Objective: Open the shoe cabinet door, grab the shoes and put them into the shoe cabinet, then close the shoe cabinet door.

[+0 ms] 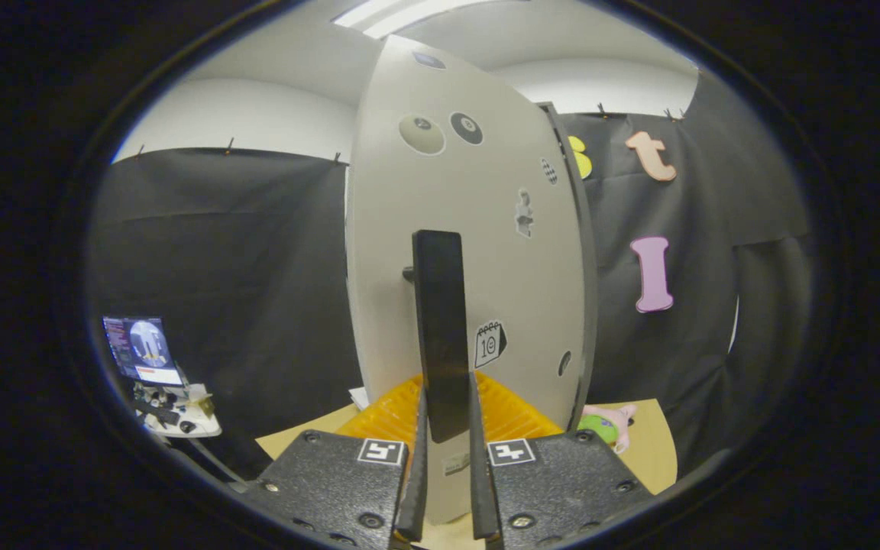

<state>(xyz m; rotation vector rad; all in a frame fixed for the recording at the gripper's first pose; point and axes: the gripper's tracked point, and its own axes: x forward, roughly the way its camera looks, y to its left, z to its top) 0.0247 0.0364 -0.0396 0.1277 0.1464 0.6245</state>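
Observation:
The shoe cabinet door [478,252] is a pale panel with several stickers, swung out and standing edge-on straight ahead of me. A tall dark bar handle [441,328] is fixed to its front. My gripper [446,428] is shut on the lower end of that handle, one finger pressing each side. Behind the door's right edge, the dark side of the cabinet [581,267] shows as a thin strip.
An orange ribbed object [512,412] lies on a tan surface [658,451] just beyond my fingers. A green and pink plush toy [608,424] sits to the right of it. A small table with a lit screen [142,351] and clutter stands far off to the left.

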